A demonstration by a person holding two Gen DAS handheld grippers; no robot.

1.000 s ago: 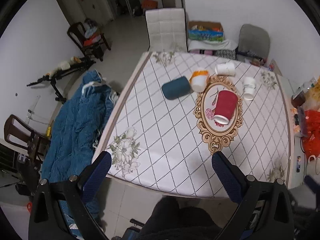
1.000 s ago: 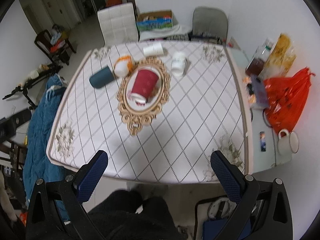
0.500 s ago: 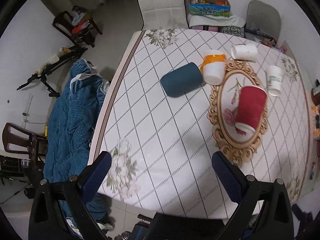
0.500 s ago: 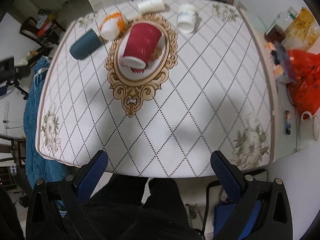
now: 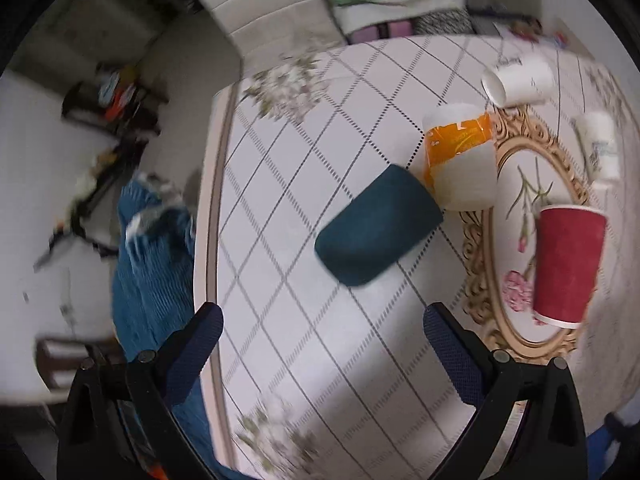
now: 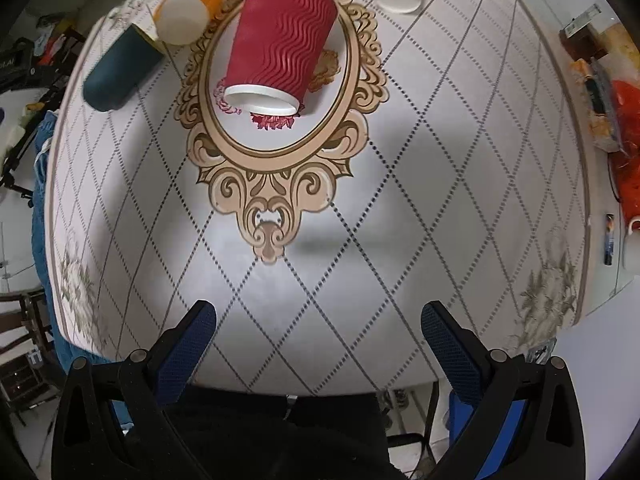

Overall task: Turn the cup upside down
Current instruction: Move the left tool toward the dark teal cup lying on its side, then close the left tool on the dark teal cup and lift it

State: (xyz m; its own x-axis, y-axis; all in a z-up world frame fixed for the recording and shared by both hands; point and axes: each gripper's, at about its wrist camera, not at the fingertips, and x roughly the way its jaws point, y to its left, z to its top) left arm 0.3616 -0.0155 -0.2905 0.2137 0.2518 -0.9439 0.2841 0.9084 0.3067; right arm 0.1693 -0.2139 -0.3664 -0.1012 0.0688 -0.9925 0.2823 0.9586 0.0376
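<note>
A red ribbed paper cup (image 6: pixel 280 48) lies on its side on the gold oval print (image 6: pixel 280 152) of the table, its rim toward me; it also shows in the left wrist view (image 5: pixel 566 264). A dark teal cup (image 5: pixel 378 226) lies on its side, also in the right wrist view (image 6: pixel 120 70). An orange-and-white cup (image 5: pixel 460 156) lies beside it, also seen from the right wrist (image 6: pixel 188 8). My left gripper (image 5: pixel 320 330) is open and empty, just short of the teal cup. My right gripper (image 6: pixel 318 328) is open and empty over the table's near part.
Two white paper cups (image 5: pixel 518 80) (image 5: pixel 600 144) lie at the far side of the table. An orange bag (image 6: pixel 628 148) and clutter sit at the right edge. A blue quilt (image 5: pixel 154 256) lies on the floor at the left. A white chair (image 5: pixel 272 0) stands behind.
Both grippers have moved forward and down toward the table; the cups look larger. The left one has come closer to the teal cup, the right one to the red cup. No cup has moved.
</note>
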